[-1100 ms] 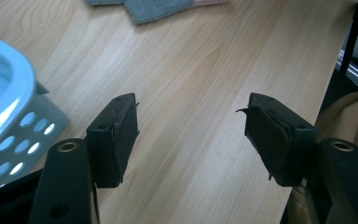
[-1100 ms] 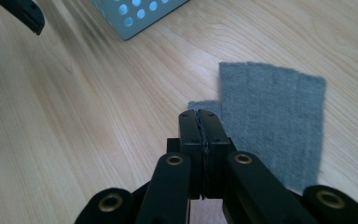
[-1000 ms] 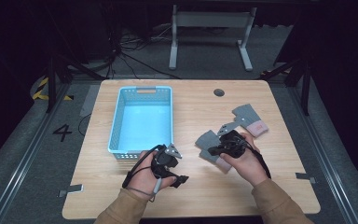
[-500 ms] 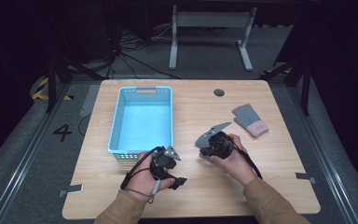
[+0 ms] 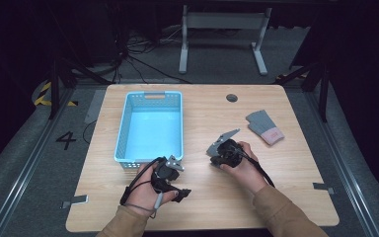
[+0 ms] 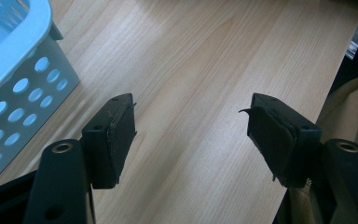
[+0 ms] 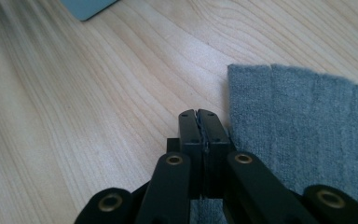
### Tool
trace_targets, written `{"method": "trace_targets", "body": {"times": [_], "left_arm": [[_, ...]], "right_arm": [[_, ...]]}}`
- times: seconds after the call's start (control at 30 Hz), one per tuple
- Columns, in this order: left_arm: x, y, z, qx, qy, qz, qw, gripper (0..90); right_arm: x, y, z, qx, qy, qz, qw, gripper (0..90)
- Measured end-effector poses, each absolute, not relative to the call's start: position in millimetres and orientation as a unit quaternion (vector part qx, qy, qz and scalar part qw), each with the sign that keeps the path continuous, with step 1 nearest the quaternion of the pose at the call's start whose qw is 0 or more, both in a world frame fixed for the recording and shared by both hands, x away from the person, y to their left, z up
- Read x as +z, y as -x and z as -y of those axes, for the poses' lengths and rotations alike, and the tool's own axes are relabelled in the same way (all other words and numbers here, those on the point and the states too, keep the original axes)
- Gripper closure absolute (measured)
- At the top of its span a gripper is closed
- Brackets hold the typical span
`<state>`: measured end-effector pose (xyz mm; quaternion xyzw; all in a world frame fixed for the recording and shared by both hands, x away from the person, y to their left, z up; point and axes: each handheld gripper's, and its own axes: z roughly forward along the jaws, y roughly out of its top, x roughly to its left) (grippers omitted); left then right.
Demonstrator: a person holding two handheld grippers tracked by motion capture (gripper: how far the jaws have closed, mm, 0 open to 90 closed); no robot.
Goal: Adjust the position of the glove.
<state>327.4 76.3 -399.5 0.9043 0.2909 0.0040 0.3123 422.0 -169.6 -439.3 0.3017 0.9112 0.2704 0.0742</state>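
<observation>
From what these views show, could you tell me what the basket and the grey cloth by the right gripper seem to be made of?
The basket looks like light-blue moulded plastic with a smooth, slightly glossy finish and rows of punched round holes in its wall. The grey cloth appears to be a soft knit or fleece, matte and fuzzy-napped with faint ribs; the exact fibre can't be told.

Light-blue perforated basket (image 5: 149,127), grey sock (image 5: 264,127) with pink toe, pale woodgrain table (image 5: 296,168).

Bright lit tabletop, dark surroundings, soft close-ups
</observation>
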Motion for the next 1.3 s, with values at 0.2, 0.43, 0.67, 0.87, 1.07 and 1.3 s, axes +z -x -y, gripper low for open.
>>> {"method": "trace_targets", "body": {"times": [0.2, 0.43, 0.67, 0.87, 1.07, 1.3], "left_arm": [[-400, -329, -74, 0.004, -0.907, -0.287, 0.310, 32.7], [-402, -333, -69, 0.000, -0.910, -0.281, 0.306, 32.7], [-403, -338, -61, -0.005, -0.914, -0.269, 0.304, 32.7], [-403, -342, -55, -0.008, -0.916, -0.261, 0.303, 32.5], [-402, -345, -50, -0.010, -0.919, -0.254, 0.301, 32.3], [-402, -347, -46, -0.009, -0.918, -0.249, 0.307, 32.4]], "right_arm": [[-439, -422, 170, 0.267, -0.303, -0.913, 0.065, 90.0], [-437, -412, 169, 0.249, -0.287, -0.924, 0.051, 90.0], [-435, -403, 173, 0.238, -0.273, -0.931, 0.038, 89.9], [-434, -396, 180, 0.232, -0.272, -0.933, 0.032, 90.0], [-434, -391, 185, 0.227, -0.267, -0.936, 0.025, 90.0], [-433, -386, 189, 0.224, -0.263, -0.938, 0.021, 89.9]]}}
